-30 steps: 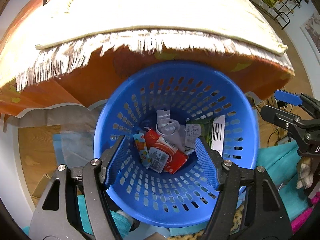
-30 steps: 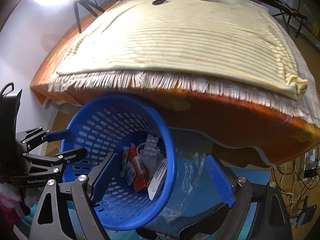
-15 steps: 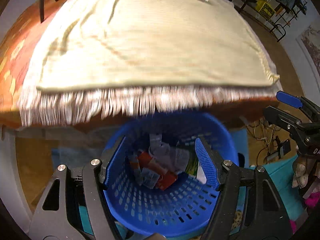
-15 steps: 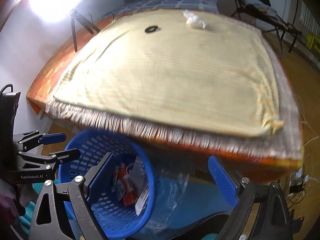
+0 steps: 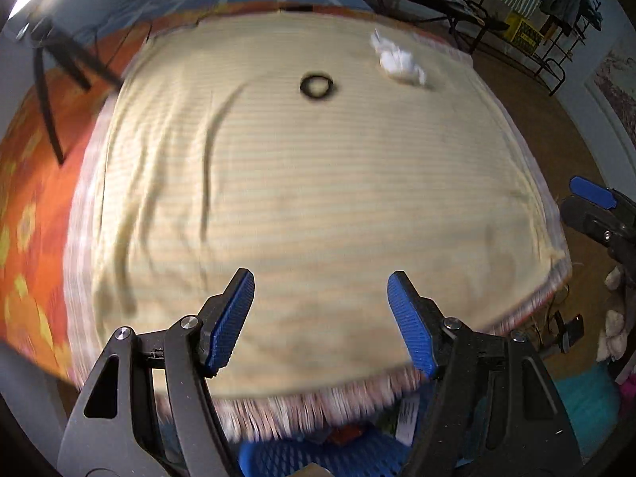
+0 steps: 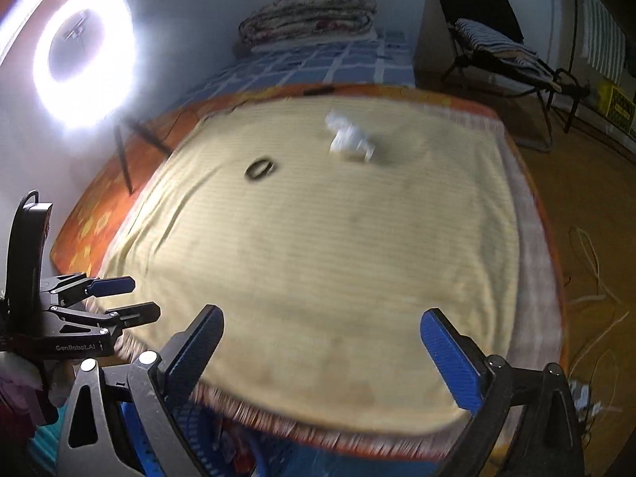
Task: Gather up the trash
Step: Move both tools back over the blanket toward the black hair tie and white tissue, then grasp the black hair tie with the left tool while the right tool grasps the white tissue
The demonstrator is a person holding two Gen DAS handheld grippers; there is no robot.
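Left wrist view: the left gripper point(image 5: 320, 320) and the right gripper point(image 6: 322, 351) both hover with jaws wide apart and empty above the near edge of the cream blanket point(image 5: 318, 206). A crumpled white tissue point(image 5: 397, 61) lies at the blanket's far end, near a black ring point(image 5: 317, 86).

Pale yellow blanket point(image 5: 318, 206) fills the middle of the frame, faint horizontal stripes running across it, with a pinkish-white fringe point(image 5: 302, 405) along its lower edge. Under it, at left, an orange bedsheet point(image 5: 24, 214) dotted with yellow flower shapes. Upper centre, a black ring point(image 5: 317, 86) sits on the yellow, and to its right a crumpled white tissue point(image 5: 398, 64). Top of the frame, a blue checked cover point(image 6: 318, 65) with light grid lines. Bottom centre, a bright blue perforated basket point(image 5: 318, 455) peeks in. Both tools, left tool point(image 5: 321, 320) and right tool point(image 6: 322, 357), show black frames with blue ribbed pads.
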